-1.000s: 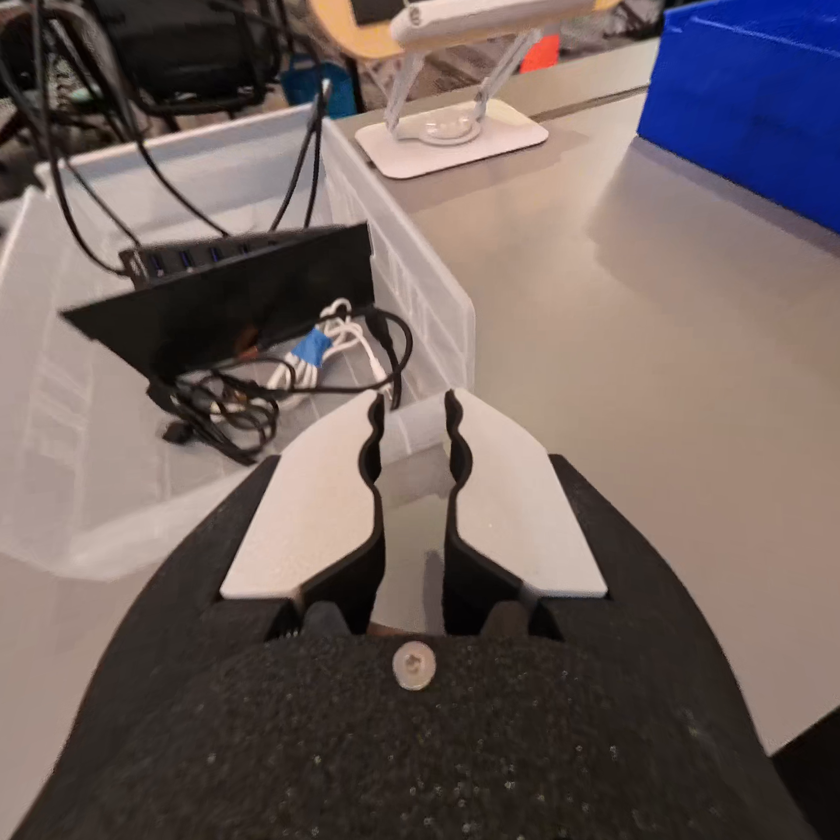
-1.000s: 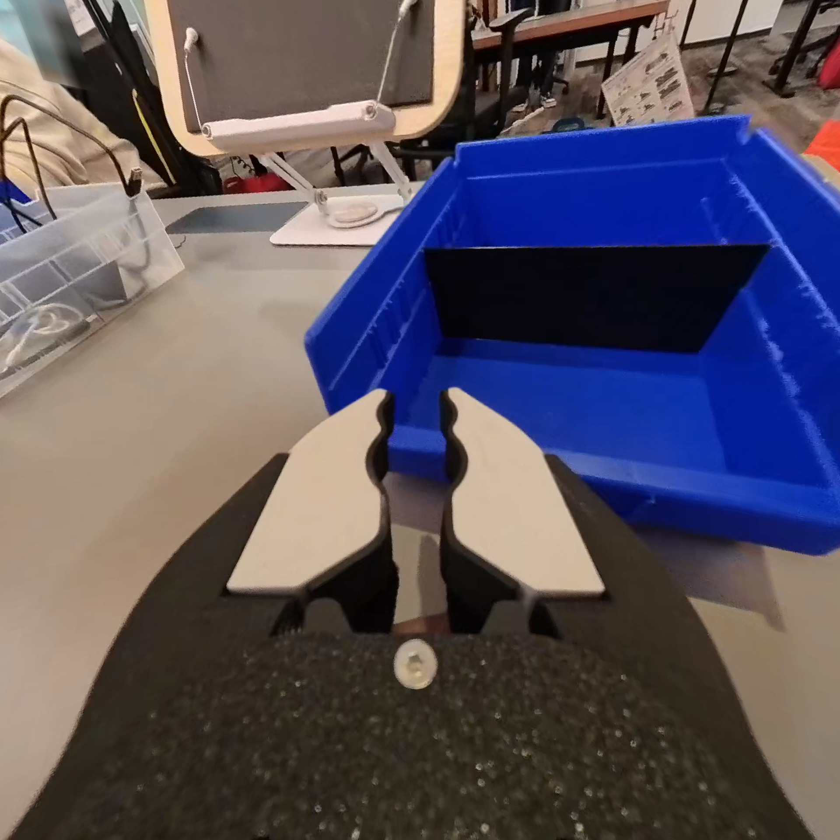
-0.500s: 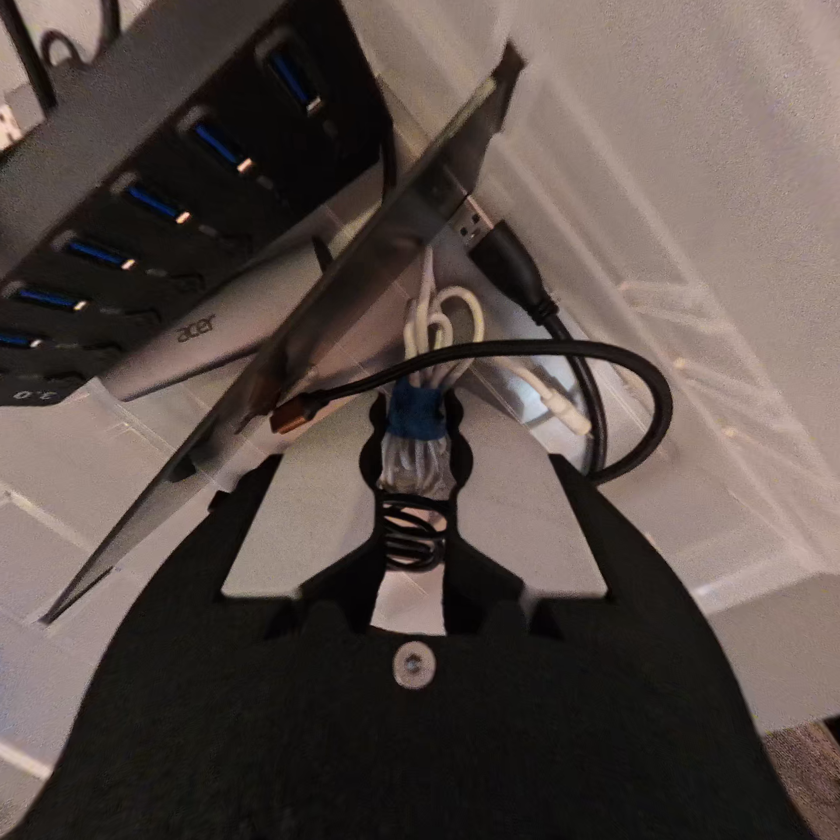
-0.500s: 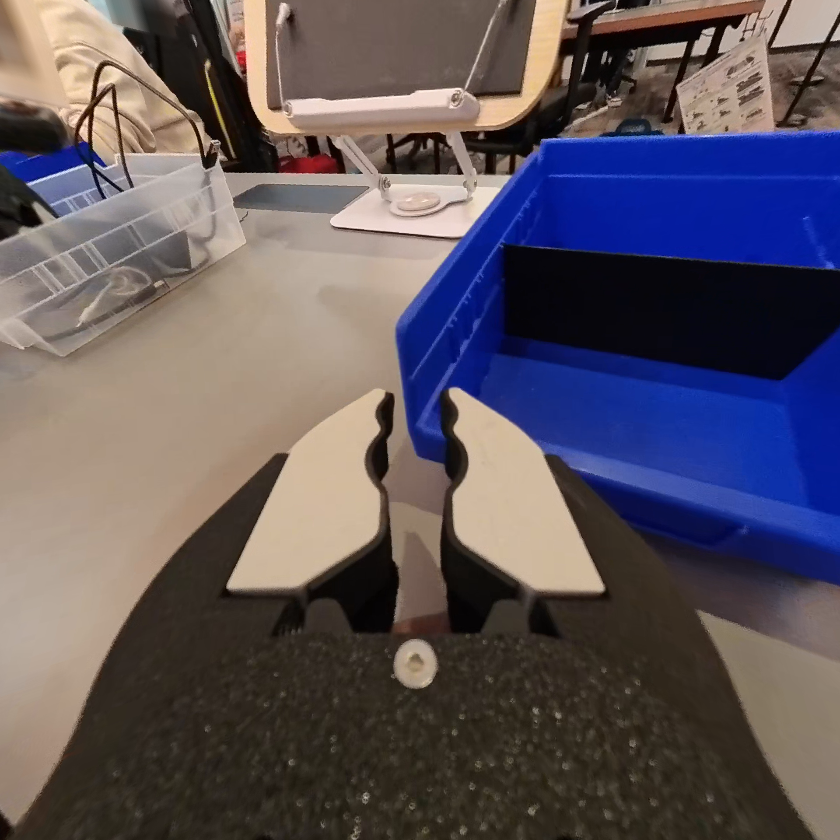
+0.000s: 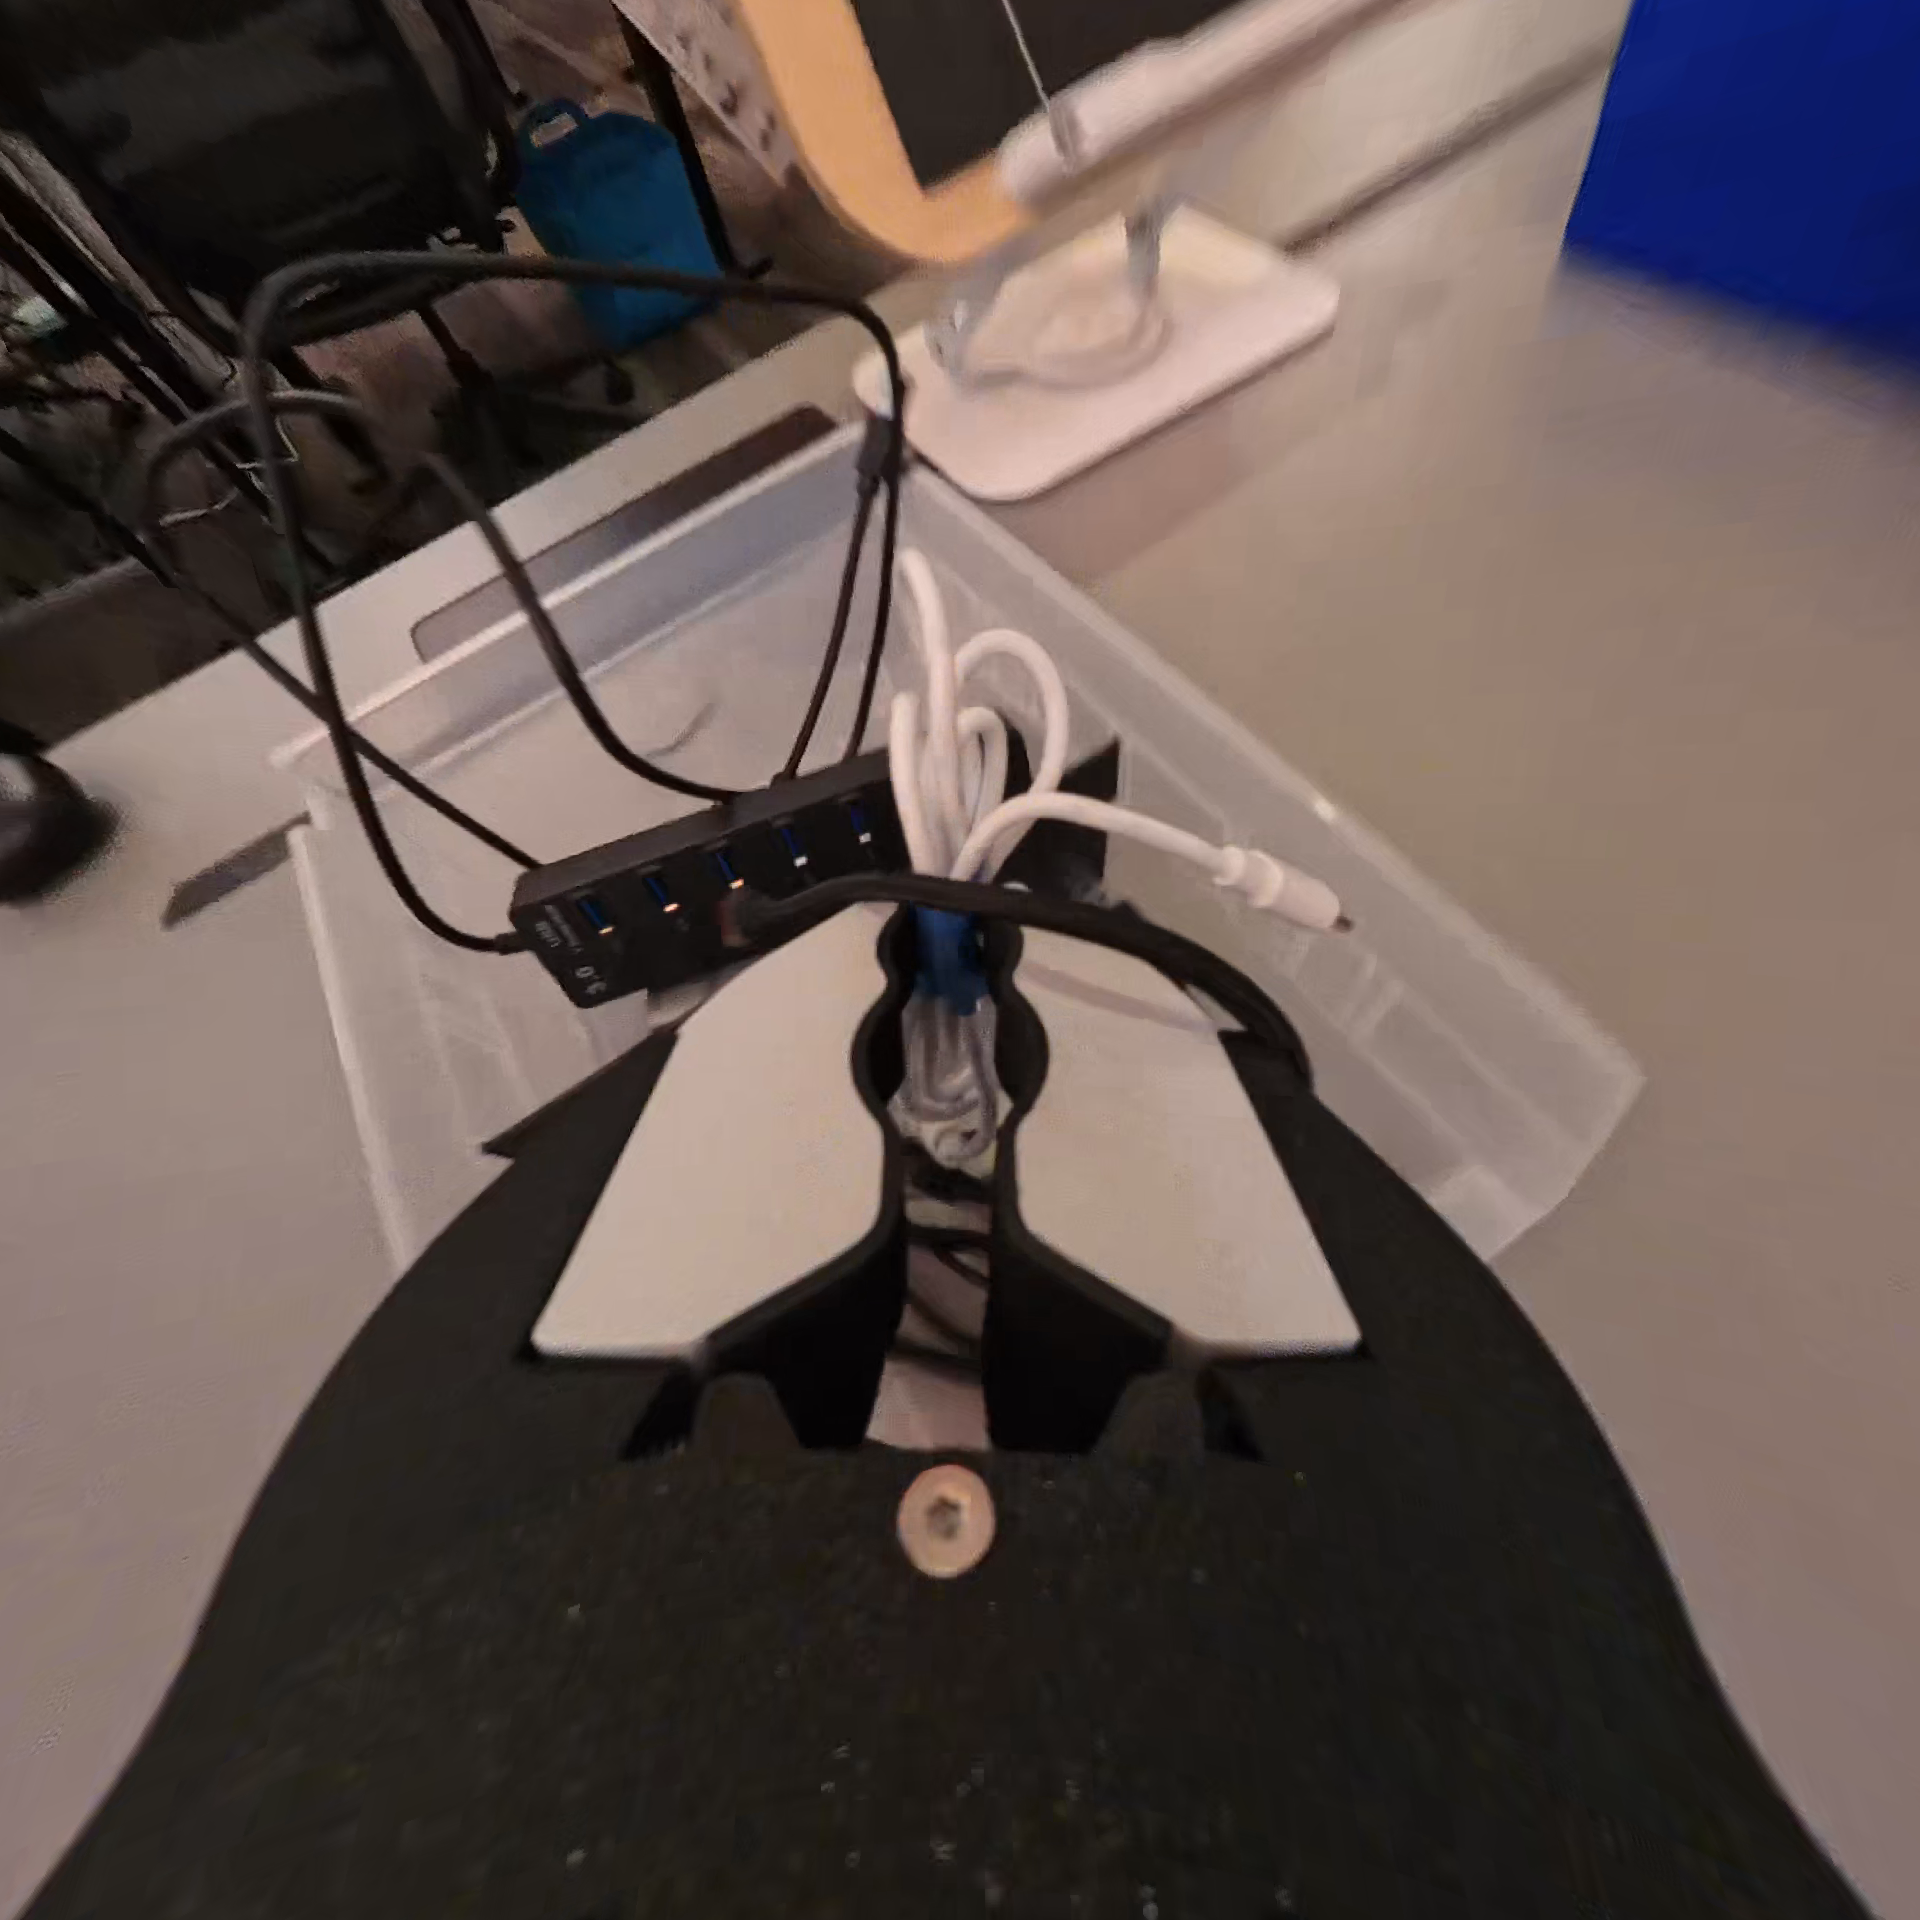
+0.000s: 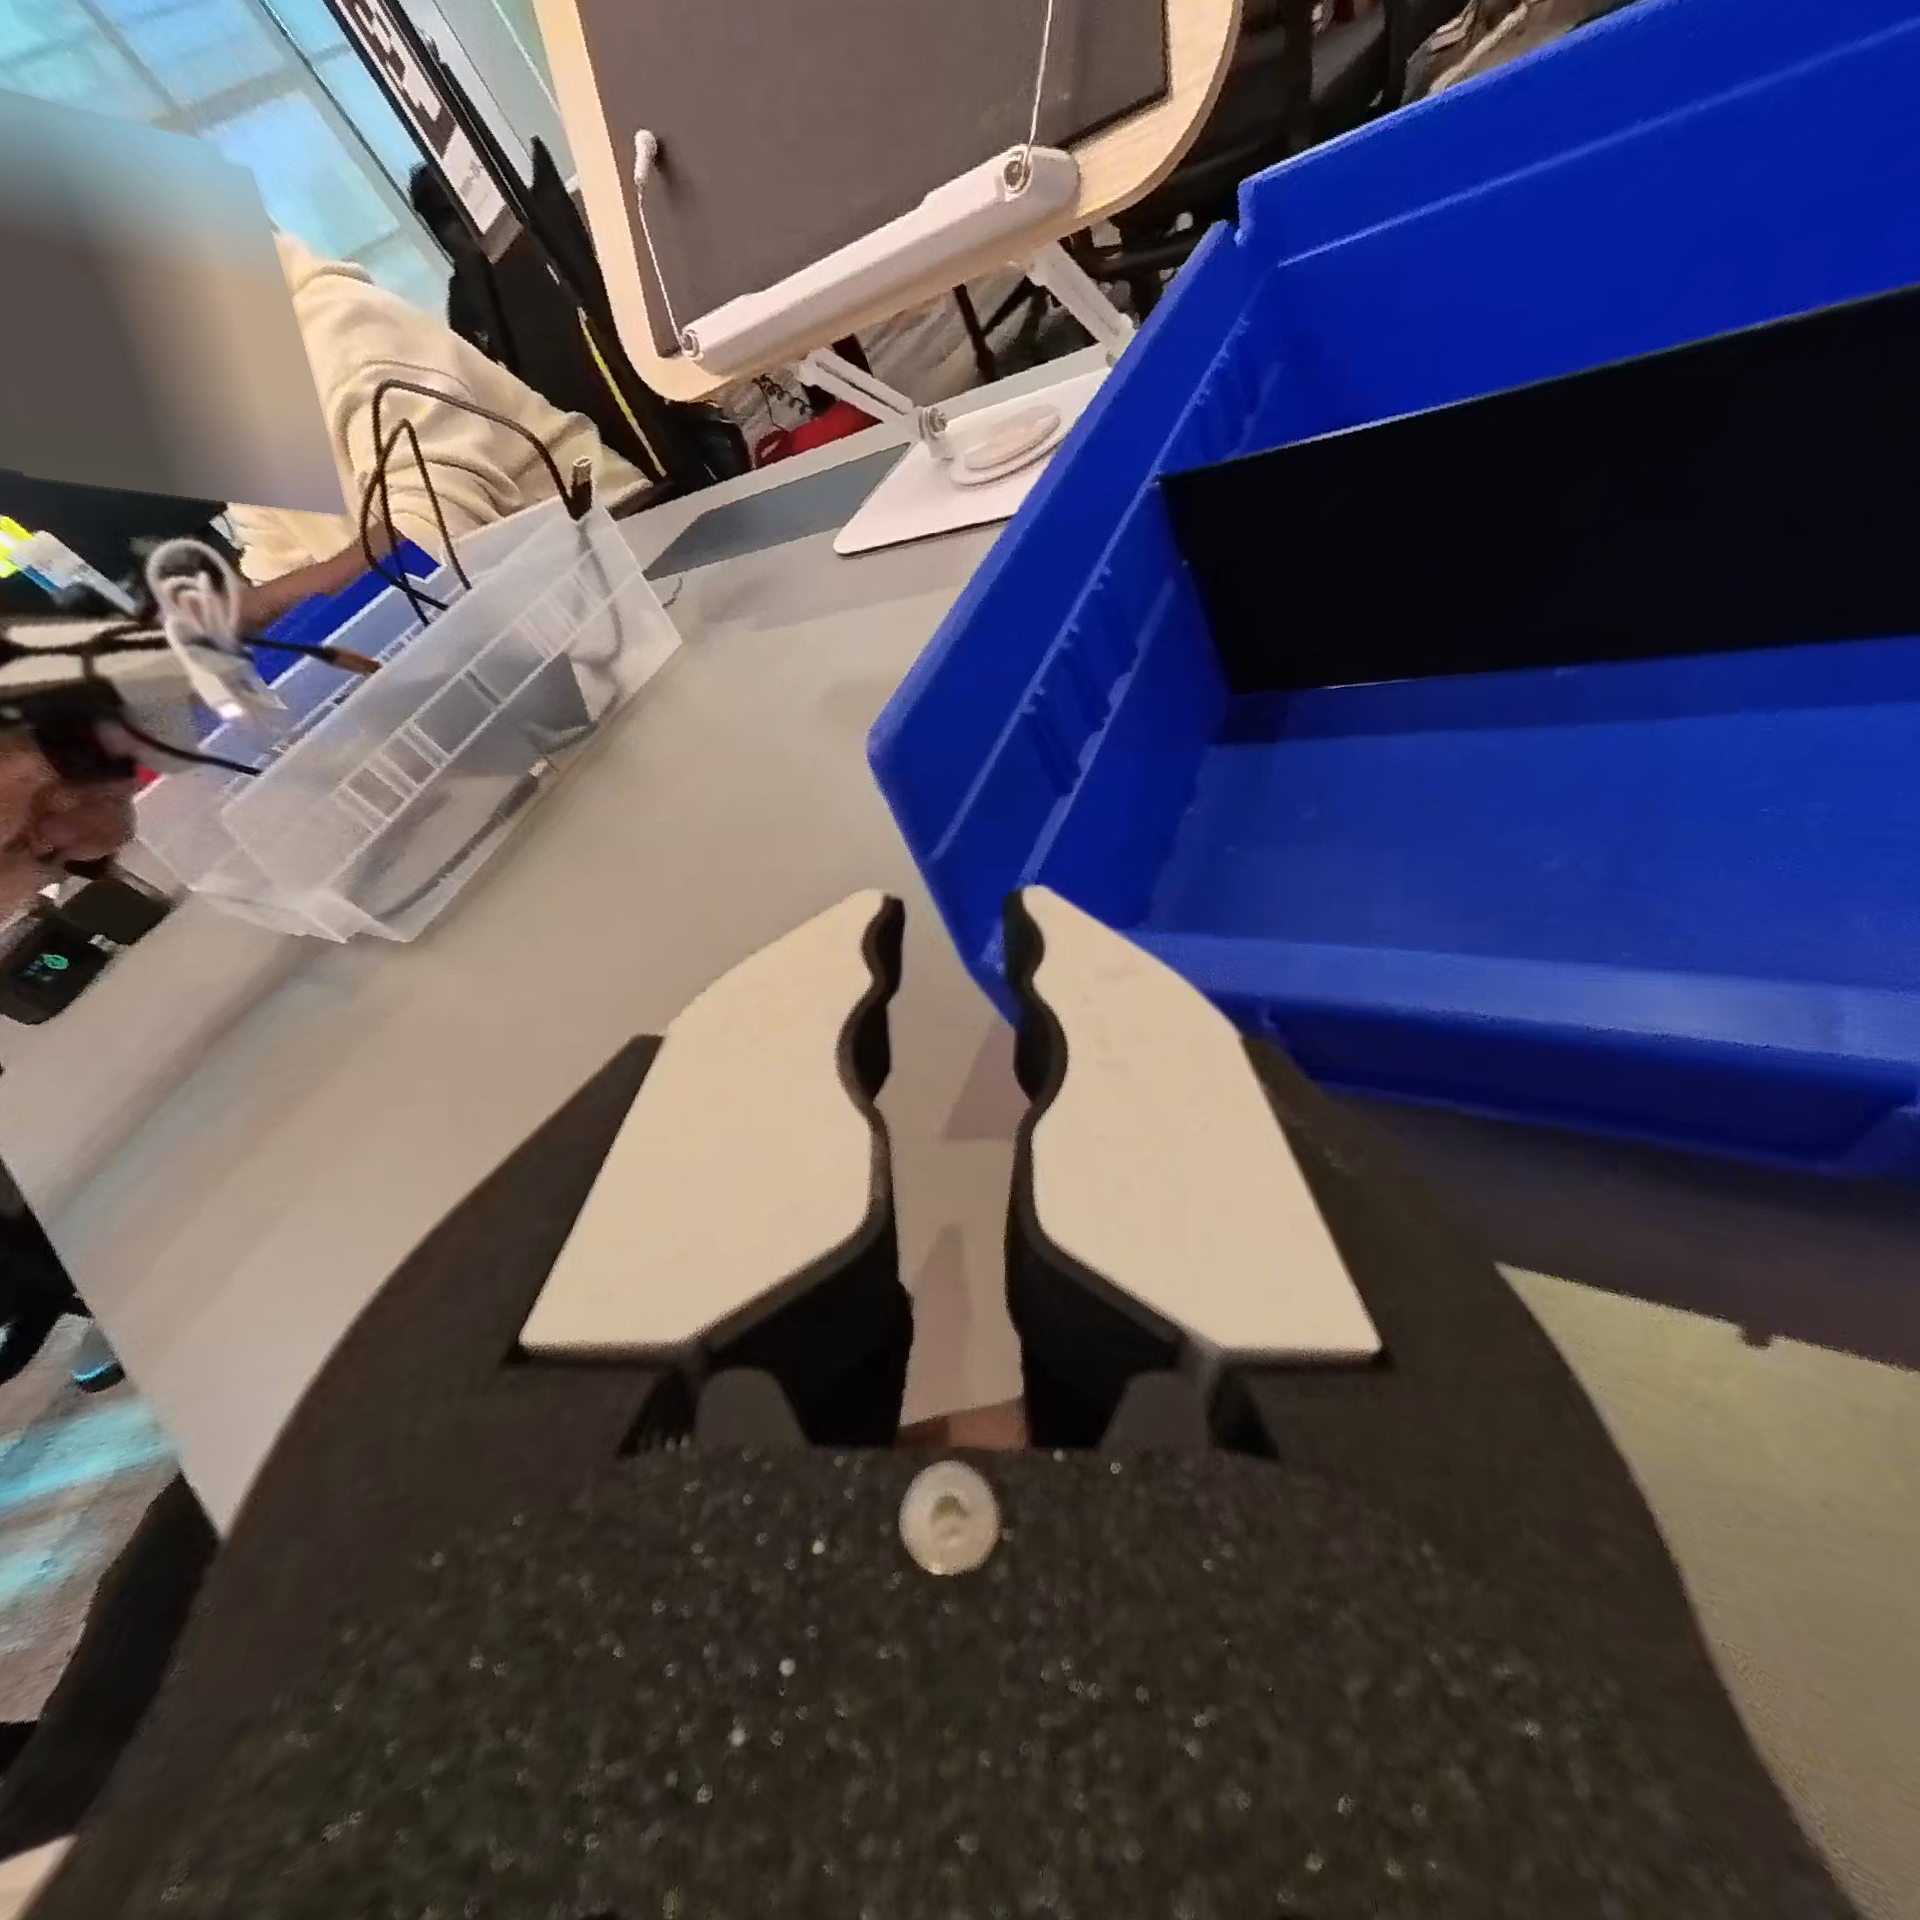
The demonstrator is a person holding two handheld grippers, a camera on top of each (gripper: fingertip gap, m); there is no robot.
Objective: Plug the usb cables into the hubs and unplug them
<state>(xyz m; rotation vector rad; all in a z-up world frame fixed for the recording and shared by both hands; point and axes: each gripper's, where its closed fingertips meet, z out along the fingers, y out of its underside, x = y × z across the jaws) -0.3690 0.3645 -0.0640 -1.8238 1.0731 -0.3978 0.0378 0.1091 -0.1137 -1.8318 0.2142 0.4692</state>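
Observation:
My left gripper (image 5: 948,961) is shut on a bundled white cable (image 5: 977,748) at its blue tie (image 5: 940,956) and holds it above the clear bin (image 5: 1351,935). The cable's white plug (image 5: 1288,899) sticks out to the right. A black cable (image 5: 1091,920) lies draped across my fingertips. A black USB hub (image 5: 717,883) with blue ports sits in the bin behind. My right gripper (image 6: 954,925) is open and empty over the table, by the corner of the blue bin (image 6: 1455,779). In the right wrist view the held white cable (image 6: 203,623) shows far left.
A white tablet stand (image 5: 1101,384) is on the grey table (image 5: 1558,727) behind the clear bin (image 6: 436,748). A black divider (image 6: 1558,540) crosses the blue bin. A person in a cream top (image 6: 416,416) sits beyond the table.
My left gripper went down into the clear bin, closed on the white cable bundle at its blue tie and lifted it out. My right gripper stayed open and tilted a little.

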